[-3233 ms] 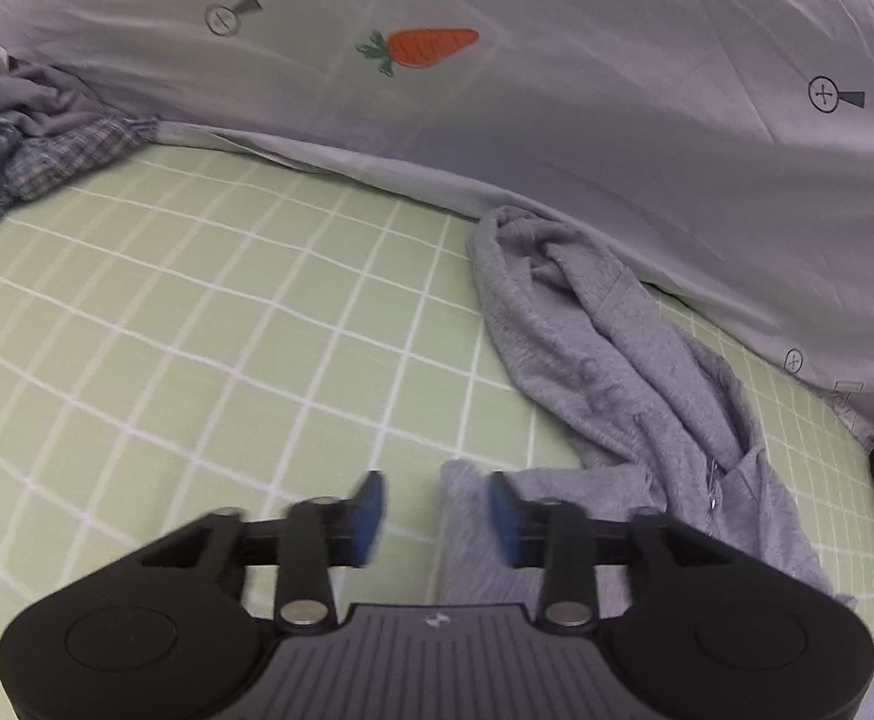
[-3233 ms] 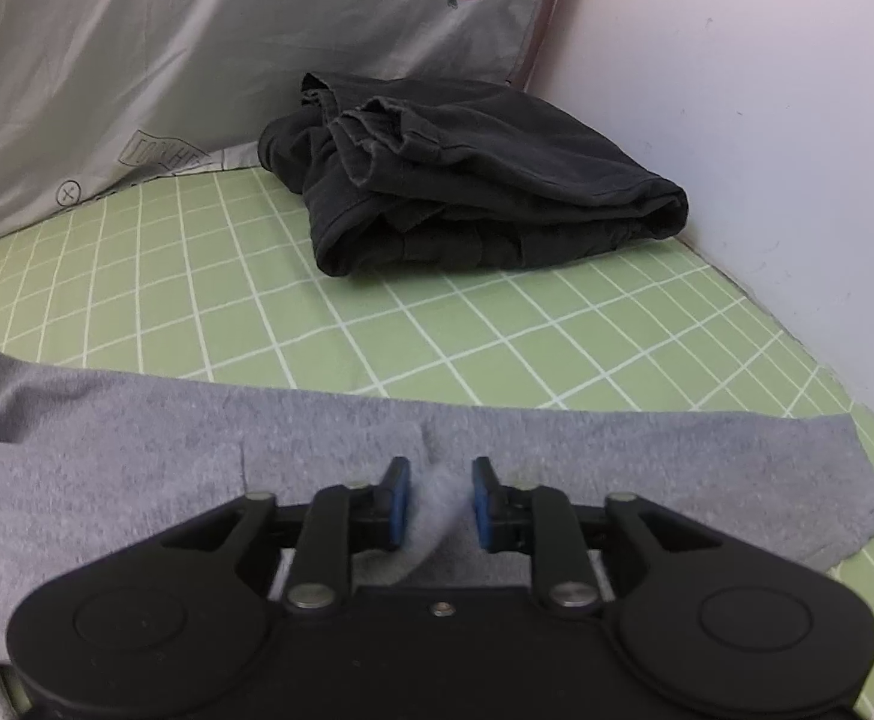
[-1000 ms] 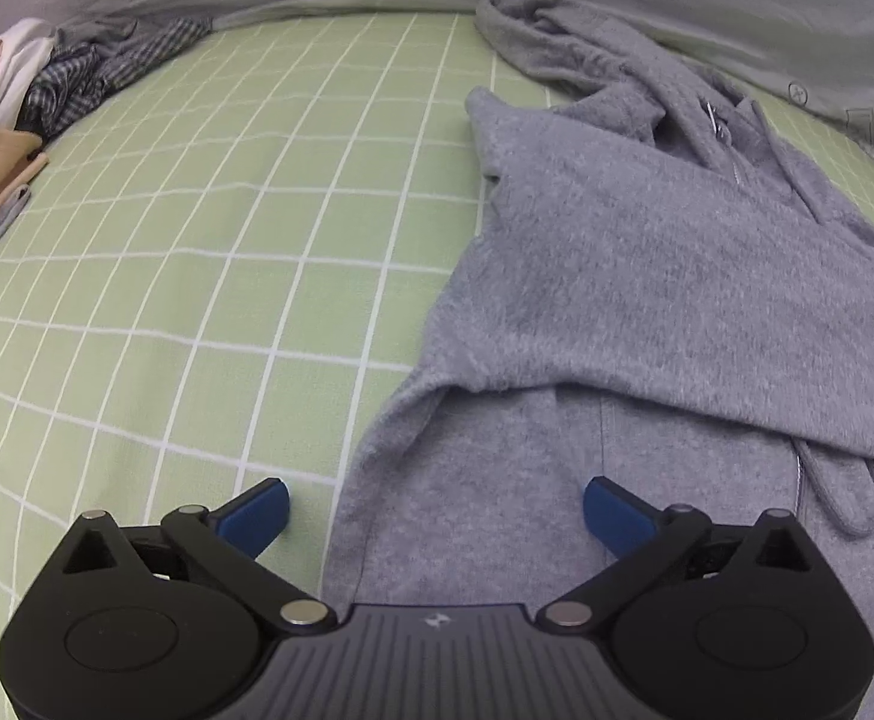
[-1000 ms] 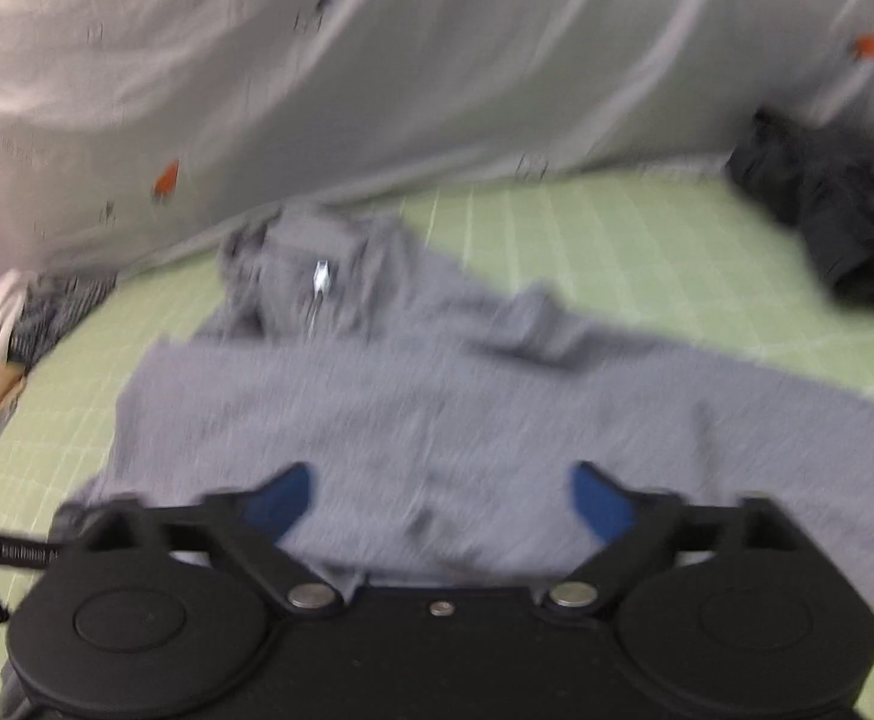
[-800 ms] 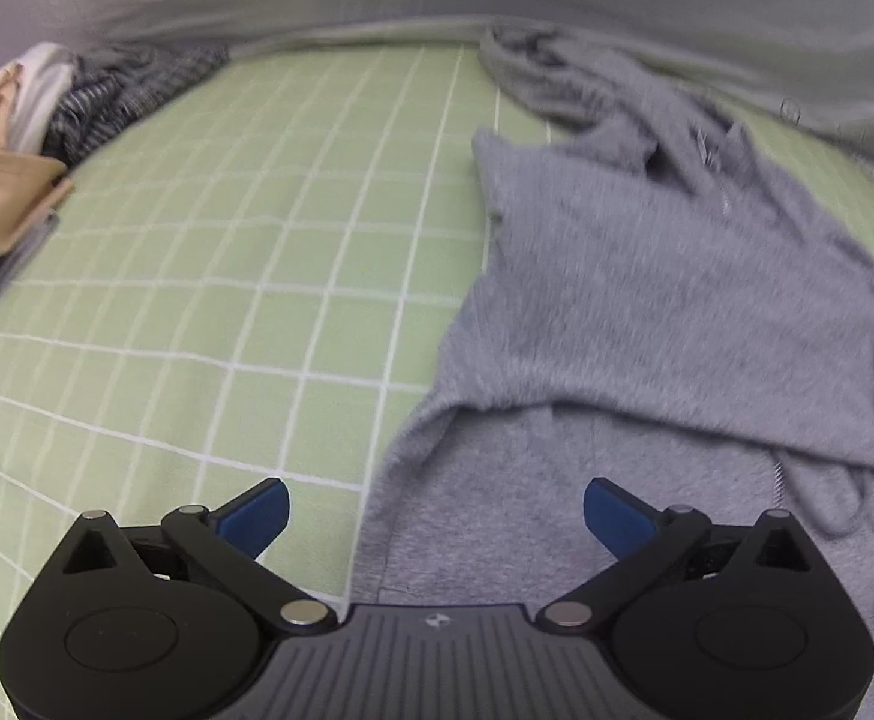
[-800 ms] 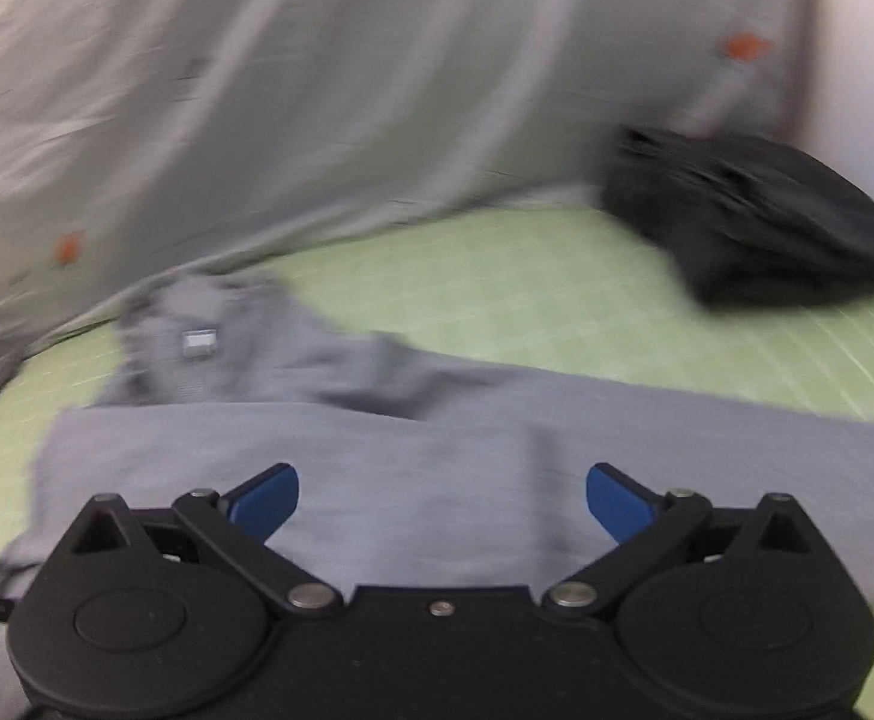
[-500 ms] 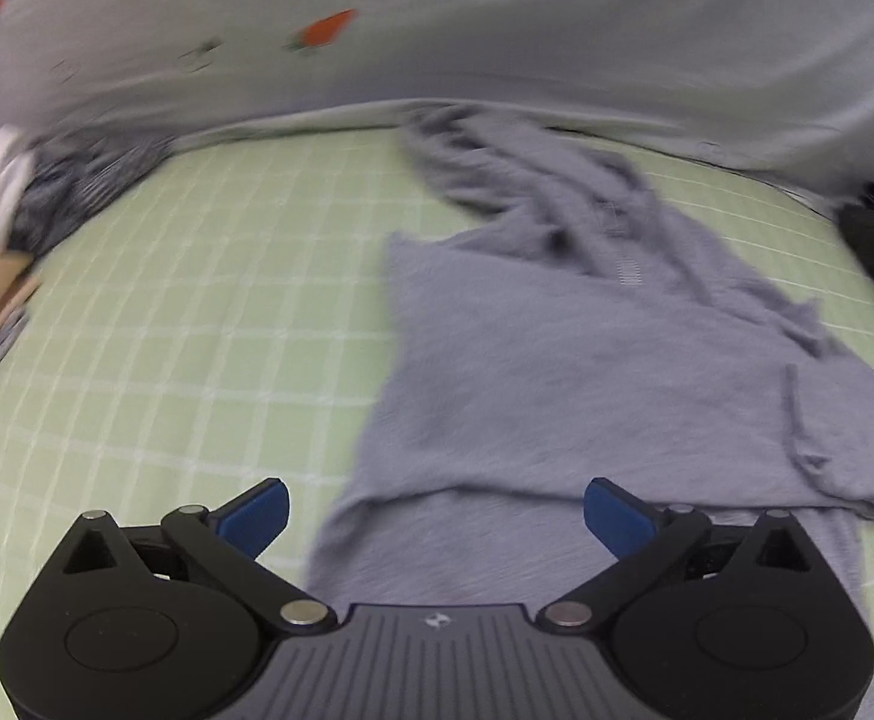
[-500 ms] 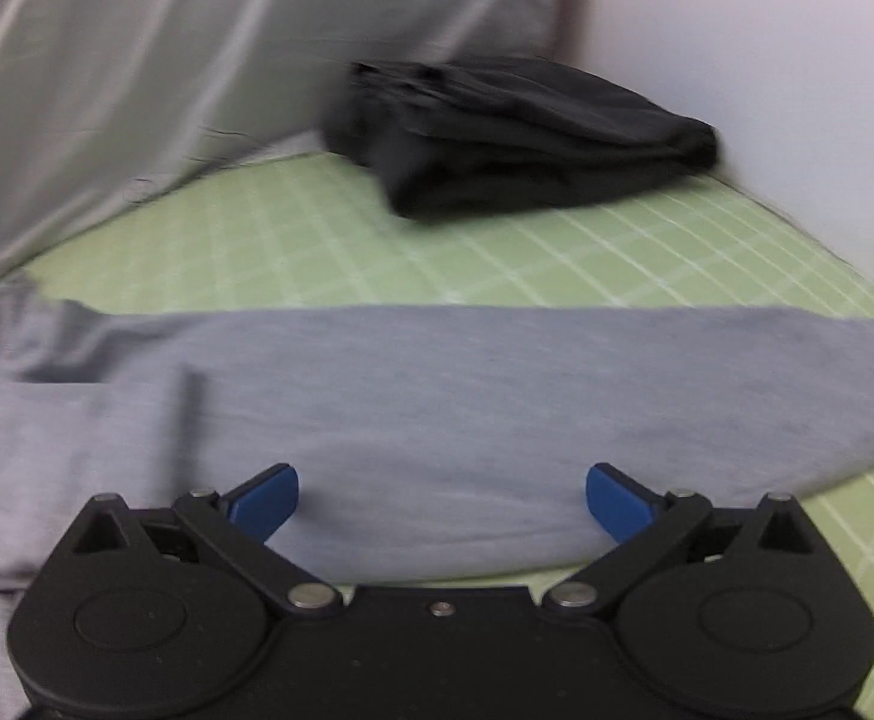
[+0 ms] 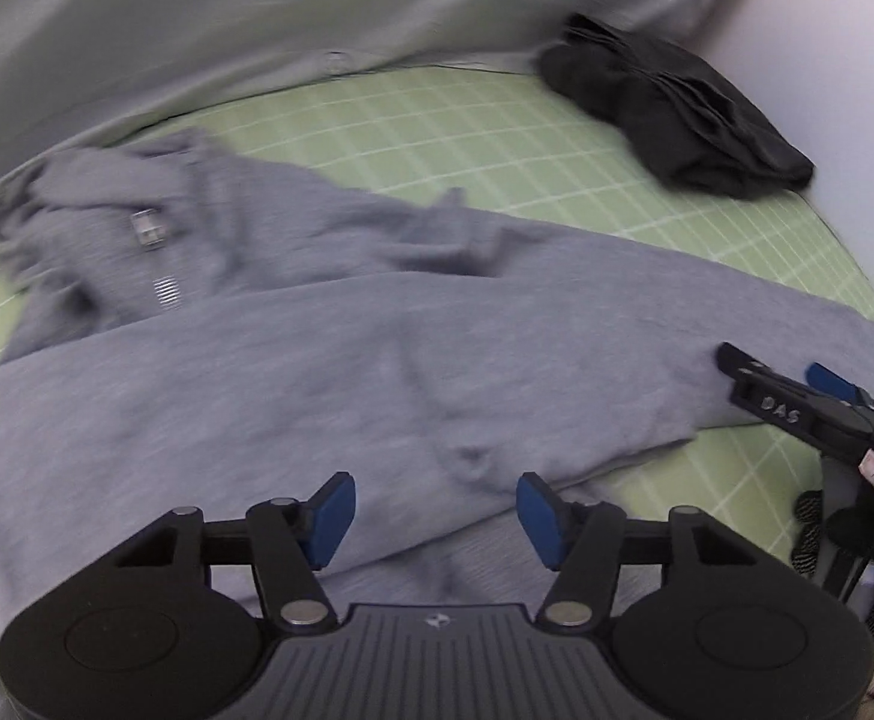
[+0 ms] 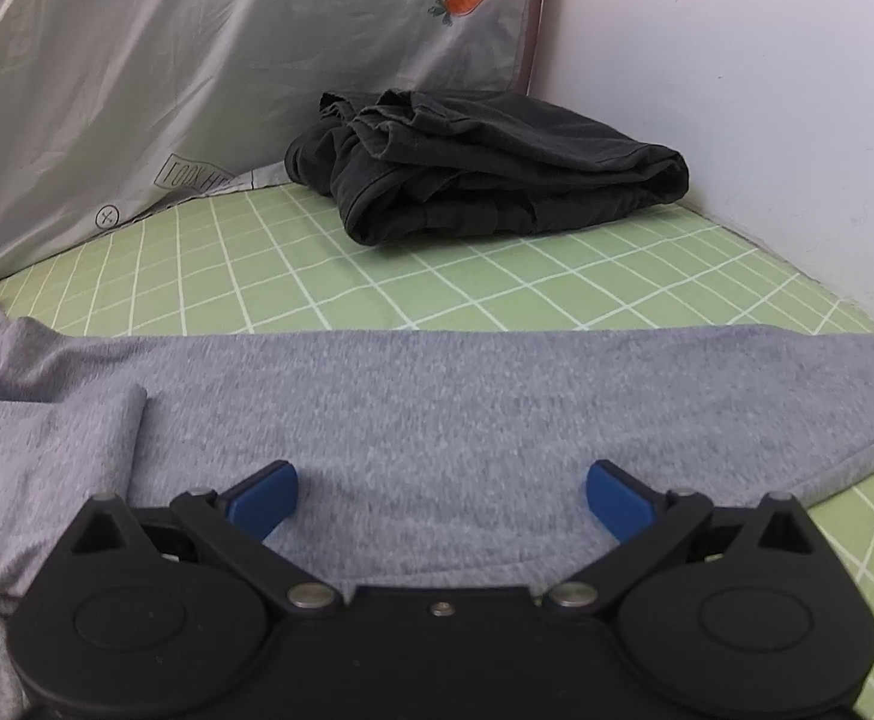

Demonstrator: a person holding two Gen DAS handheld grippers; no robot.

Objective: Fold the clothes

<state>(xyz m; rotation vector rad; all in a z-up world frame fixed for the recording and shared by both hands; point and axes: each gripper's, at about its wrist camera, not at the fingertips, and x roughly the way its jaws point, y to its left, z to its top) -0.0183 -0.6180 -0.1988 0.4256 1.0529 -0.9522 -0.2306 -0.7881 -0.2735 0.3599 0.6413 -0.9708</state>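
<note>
Grey zip hoodie (image 9: 329, 324) lies spread on the bed, sleeve (image 10: 496, 396) stretched flat rightward.

Green sheet (image 10: 496, 282) with a white grid covers the bed; a grey quilt (image 10: 197, 60) with a carrot print (image 10: 463, 2) is heaped along the back, against the white wall (image 10: 736, 90).

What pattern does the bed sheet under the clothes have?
The sheet is light green with a grid of thin white lines, clearest in the right wrist view.

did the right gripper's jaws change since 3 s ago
Yes. The right gripper was pinched on the grey hoodie; now its jaws stand wide apart above the sleeve, the dark folded clothes beyond.
</note>
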